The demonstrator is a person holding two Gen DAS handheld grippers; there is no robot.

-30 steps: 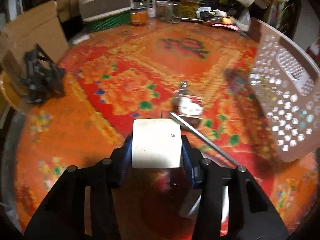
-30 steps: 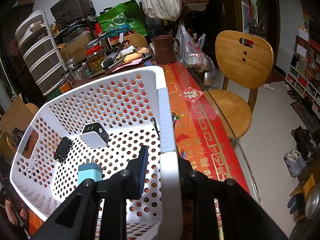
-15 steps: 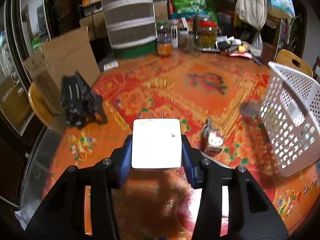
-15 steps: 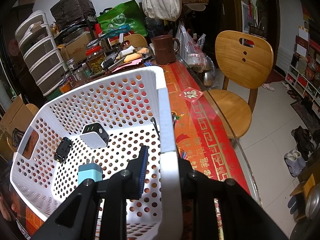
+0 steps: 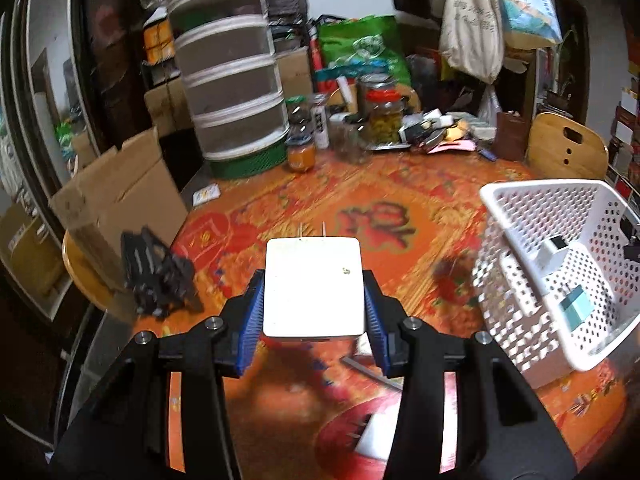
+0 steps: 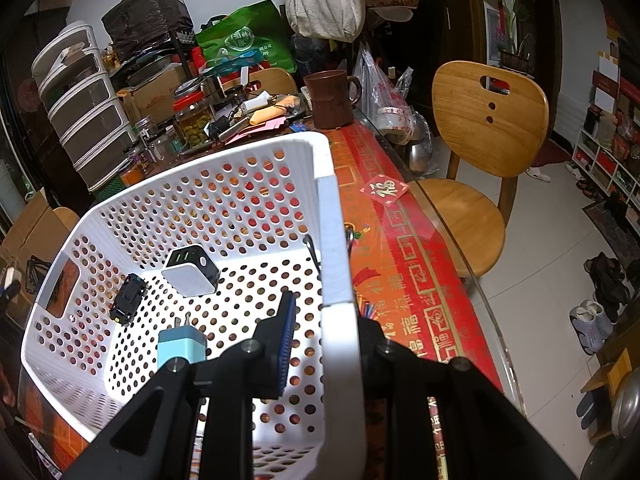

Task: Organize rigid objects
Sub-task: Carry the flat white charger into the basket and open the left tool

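My left gripper (image 5: 314, 292) is shut on a white square plug adapter (image 5: 313, 286), its two prongs pointing away, held in the air above the red patterned tablecloth (image 5: 304, 208). The white perforated basket (image 5: 532, 240) stands to its right. My right gripper (image 6: 326, 312) is shut on the basket's rim (image 6: 334, 248), one pad inside, the other hidden outside. Inside the basket lie a white-and-black charger (image 6: 191, 270), a black toy car (image 6: 128, 299) and a light blue plug (image 6: 182, 346).
A black folding stand (image 5: 154, 276) and a cardboard box (image 5: 112, 204) sit at the table's left edge. Stacked drawers (image 5: 232, 92), jars (image 5: 382, 112) and clutter fill the far side. A metal rod (image 5: 372, 372) lies under the left gripper. A wooden chair (image 6: 480, 152) stands right of the table.
My left gripper has risen with the white adapter and tilted up, so the table dropped away and the room's far side came into view. The right gripper and basket have not moved.
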